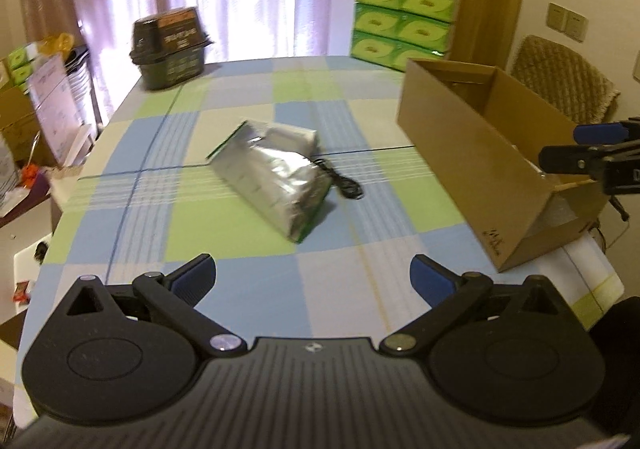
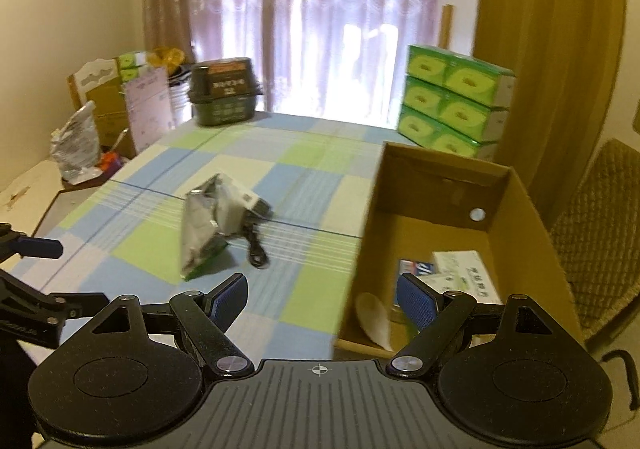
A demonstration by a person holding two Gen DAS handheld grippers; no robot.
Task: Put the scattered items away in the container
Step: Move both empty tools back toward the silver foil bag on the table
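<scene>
Left of the cardboard box (image 1: 480,169), a silver foil bag (image 1: 272,177) lies on the counter (image 1: 240,289), perhaps atop a black cord (image 1: 344,185). Both grippers' jaws spread empty; straddle its narrow width squarely.

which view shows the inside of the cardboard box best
The right wrist view: it looks down into the cardboard box, showing packets and a pale flat item on its floor. The left wrist view shows mostly the box's outer side wall, contents hidden.
</scene>
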